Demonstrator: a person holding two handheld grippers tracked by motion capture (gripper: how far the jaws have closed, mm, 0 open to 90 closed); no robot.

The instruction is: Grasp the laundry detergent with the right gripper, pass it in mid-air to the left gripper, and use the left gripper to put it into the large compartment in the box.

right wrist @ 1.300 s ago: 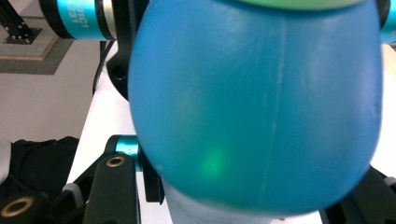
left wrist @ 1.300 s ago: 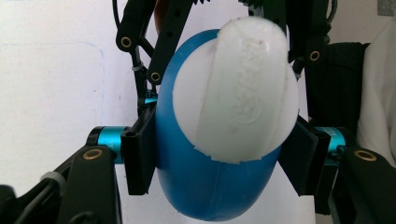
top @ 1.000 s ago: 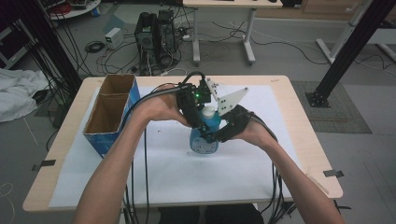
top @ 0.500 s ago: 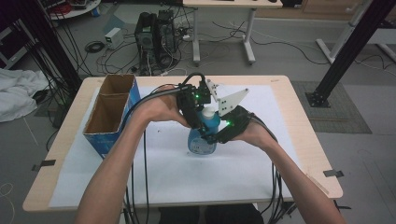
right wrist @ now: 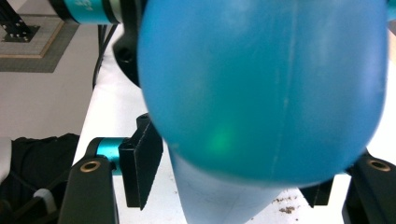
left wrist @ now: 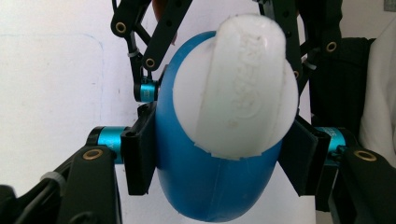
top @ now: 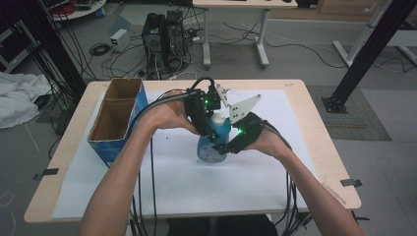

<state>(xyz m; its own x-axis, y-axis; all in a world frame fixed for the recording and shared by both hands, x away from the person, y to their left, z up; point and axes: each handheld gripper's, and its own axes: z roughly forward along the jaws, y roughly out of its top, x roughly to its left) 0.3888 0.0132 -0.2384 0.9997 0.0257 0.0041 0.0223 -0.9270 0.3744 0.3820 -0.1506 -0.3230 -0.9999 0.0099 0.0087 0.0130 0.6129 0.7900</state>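
A blue bottle [top: 211, 146] with a white cap [top: 220, 118] stands upright on the white-covered table [top: 255, 182], between both hands. My left gripper [top: 211, 129] comes in from the left and is shut on the bottle's upper body; in the left gripper view its pads [left wrist: 141, 156] press both sides of the bottle [left wrist: 210, 182] under the cap [left wrist: 238, 88]. My right gripper [top: 224, 147] reaches the bottle's lower part from the right. Its jaws have just been opening, and the bottle [right wrist: 261, 93] sits between them with the left pad [right wrist: 142, 161] just off its side.
A blue cardboard box [top: 115, 120], open at the top and with two compartments, stands at the table's left side. Cables trail from both grippers over the near table edge. On the floor beyond the far edge are computer cases [top: 162, 32] and a desk frame.
The right gripper's jaws have spread apart around the bottle's lower part. Both hands and the bottle stay where they were.
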